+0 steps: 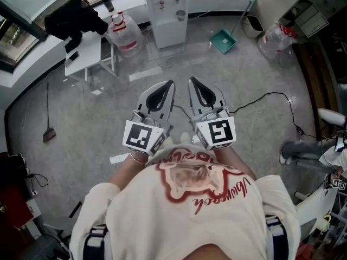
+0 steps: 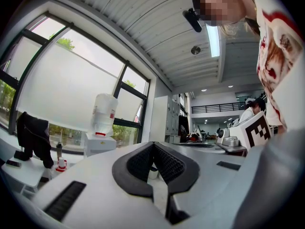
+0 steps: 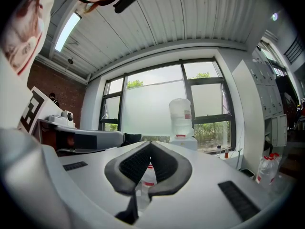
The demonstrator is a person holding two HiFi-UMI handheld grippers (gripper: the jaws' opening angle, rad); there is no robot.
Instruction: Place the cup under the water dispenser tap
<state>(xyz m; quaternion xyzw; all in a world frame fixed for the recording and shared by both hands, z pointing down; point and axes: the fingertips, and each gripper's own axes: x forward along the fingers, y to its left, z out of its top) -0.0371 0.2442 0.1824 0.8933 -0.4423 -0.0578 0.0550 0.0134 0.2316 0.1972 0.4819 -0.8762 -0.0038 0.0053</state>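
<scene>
- Grey and very small in the head view, a round thing that may be the cup (image 1: 180, 15) sits on the front of the water dispenser (image 1: 165, 31), just below the taps. At this size I cannot tell whether it stands upright or which way its long axis runs.
- That water dispenser stands upright against the window wall. Both gripper views show a clear bottle (image 3: 181, 113) upside down on its top.
- The left tool (image 1: 169, 84) and right tool (image 1: 192, 81) lie side by side in front of the person's chest. Both are level, with their tips toward the dispenser and well apart from it. Each is closed tip to tip, with nothing pinched between the pads.
- The floor (image 1: 108, 118) is grey speckled stone. On it lie a black cable (image 1: 271, 96), a green dustpan (image 1: 223, 40) and a broom (image 1: 49, 131). A red-labelled bottle (image 1: 126, 34) stands just left of the dispenser.
- A small white worktop (image 1: 89, 53) further left carries a black garment (image 1: 73, 18).
- Only the head view shows the floor and the things on it.
- Only the gripper views show the black-framed windows (image 3: 157, 99) and the ribbed white ceiling (image 3: 190, 18).
- The right gripper view adds a brick wall (image 3: 47, 85), and the red-labelled bottle shows through the hollow of its pads.
- The left gripper view adds a far hall with a railing (image 2: 214, 108).
</scene>
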